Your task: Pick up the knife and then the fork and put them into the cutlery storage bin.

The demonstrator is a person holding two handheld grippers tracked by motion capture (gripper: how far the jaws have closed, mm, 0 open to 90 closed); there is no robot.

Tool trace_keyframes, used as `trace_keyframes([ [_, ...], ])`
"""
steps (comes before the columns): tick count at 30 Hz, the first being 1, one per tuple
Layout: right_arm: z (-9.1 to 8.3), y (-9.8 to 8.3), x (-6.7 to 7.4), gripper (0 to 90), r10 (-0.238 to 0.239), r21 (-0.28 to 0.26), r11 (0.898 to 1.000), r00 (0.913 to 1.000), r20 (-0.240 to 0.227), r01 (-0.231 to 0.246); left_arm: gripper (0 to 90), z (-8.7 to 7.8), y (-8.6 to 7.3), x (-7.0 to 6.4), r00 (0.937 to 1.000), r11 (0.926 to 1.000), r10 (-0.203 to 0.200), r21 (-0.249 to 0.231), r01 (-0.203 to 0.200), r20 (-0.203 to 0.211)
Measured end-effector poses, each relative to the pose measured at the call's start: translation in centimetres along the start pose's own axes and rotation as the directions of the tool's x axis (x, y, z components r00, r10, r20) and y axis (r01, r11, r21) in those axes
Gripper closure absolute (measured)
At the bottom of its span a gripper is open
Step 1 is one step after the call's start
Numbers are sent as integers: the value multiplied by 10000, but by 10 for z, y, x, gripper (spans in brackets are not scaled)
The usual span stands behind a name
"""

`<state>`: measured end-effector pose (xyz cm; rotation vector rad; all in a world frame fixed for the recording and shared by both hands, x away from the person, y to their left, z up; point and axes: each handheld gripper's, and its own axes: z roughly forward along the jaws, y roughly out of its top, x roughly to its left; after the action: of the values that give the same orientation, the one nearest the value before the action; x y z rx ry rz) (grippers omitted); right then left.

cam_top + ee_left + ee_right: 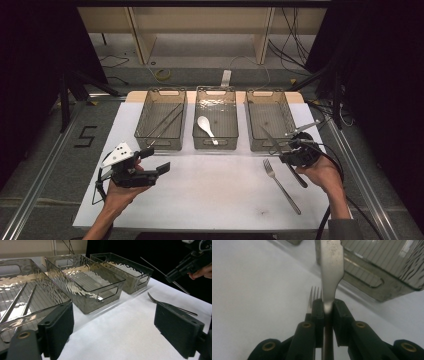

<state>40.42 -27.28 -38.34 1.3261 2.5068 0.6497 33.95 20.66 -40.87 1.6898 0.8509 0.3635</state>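
My right gripper point(291, 150) is shut on a metal knife point(270, 138), whose blade points up and left over the front corner of the right bin point(287, 117). In the right gripper view the knife point(331, 267) rises from between the closed jaws point(328, 312), with the fork's tines point(314, 293) on the table just behind. The fork point(281, 184) lies on the white sheet below the right gripper. My left gripper point(156, 160) hovers open and empty at the front left, its jaws wide apart point(117, 330).
Three smoky clear bins stand in a row at the back. The left bin point(141, 120) holds chopsticks point(165, 122), the middle bin point(234, 120) a white spoon point(206, 126). The white sheet point(210, 185) spreads in front of them.
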Motion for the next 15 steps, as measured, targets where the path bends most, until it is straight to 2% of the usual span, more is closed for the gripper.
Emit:
trace_keyframes([
  [9, -5, 27, -10, 809, 47, -448, 9990, 10000, 49, -45, 154, 0, 0, 0, 10000, 10000, -10, -21, 10, -5],
  [12, -3, 35, -15, 809, 141, -505, 9986, 9999, -57, -144, 154, -1, 0, 0, 10000, 10000, -6, -21, 6, 6],
  [15, -2, 43, -17, 809, 164, -412, 9990, 9998, 57, -162, 154, 0, 0, 0, 10000, 10000, -30, -31, 30, -15],
])
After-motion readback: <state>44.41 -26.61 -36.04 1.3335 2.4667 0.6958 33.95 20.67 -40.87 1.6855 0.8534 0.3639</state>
